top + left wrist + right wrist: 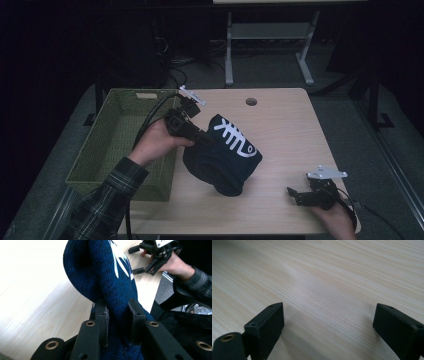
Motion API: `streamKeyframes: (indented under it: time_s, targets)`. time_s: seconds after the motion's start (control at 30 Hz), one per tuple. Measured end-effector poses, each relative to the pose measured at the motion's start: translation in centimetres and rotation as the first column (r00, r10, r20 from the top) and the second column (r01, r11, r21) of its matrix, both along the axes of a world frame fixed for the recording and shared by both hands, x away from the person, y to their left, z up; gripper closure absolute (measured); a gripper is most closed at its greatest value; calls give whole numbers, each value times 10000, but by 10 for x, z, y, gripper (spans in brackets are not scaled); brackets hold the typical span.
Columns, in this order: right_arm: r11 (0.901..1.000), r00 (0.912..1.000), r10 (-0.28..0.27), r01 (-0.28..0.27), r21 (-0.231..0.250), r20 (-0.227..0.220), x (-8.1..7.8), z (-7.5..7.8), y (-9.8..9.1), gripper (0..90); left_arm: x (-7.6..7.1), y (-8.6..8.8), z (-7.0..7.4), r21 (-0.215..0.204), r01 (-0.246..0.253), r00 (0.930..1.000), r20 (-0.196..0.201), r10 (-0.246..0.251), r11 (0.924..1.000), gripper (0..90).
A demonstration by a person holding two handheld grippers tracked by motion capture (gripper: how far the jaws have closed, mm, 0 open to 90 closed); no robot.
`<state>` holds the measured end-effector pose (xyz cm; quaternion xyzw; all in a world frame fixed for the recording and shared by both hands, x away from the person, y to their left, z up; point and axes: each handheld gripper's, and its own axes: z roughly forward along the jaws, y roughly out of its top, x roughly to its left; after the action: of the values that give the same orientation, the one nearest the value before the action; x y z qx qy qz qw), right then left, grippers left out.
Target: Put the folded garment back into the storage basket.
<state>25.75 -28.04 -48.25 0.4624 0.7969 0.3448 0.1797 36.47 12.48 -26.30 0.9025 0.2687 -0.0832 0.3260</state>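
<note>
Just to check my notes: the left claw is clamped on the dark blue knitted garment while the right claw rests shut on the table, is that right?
Not quite: the right claw is open, its jaws wide apart over bare table, as the right gripper view shows. The left claw is indeed clamped on the dark blue knitted garment.

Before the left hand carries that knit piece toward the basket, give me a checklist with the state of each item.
1. Left claw shut on the blue knit garment: ok.
2. Garment fully off the table: not ok, its lower fold rests on the wood.
3. Green basket beside the garment, top open: ok.
4. Right claw apart from the garment, jaws open with nothing between them: ok.
5. Grip deep enough to hold in transit: cannot tell.
</note>
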Motion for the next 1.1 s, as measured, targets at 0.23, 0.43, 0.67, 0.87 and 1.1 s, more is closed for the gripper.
streamKeyframes:
  time_s: [0.23,0.43,0.67,0.87,1.1]
  targets:
    - [10000,10000,-1,1,0,0,0,0,0,96,0,18,18,-16,-244,9996,120,244,9997,745]
    - [10000,10000,-34,34,4,-14,0,0,0,96,1,39,38,-4,-542,9984,182,542,9985,745]
    - [10000,10000,-46,46,12,-19,0,0,0,96,2,70,57,-166,-1221,9919,330,1226,9924,745]
    - [10000,10000,-68,68,1,-7,0,0,0,97,0,99,69,-162,-1803,9827,412,1808,9835,745]
    - [9999,9999,-108,108,7,-5,0,0,0,97,-3,139,77,-288,-2646,9632,423,2656,9639,745]
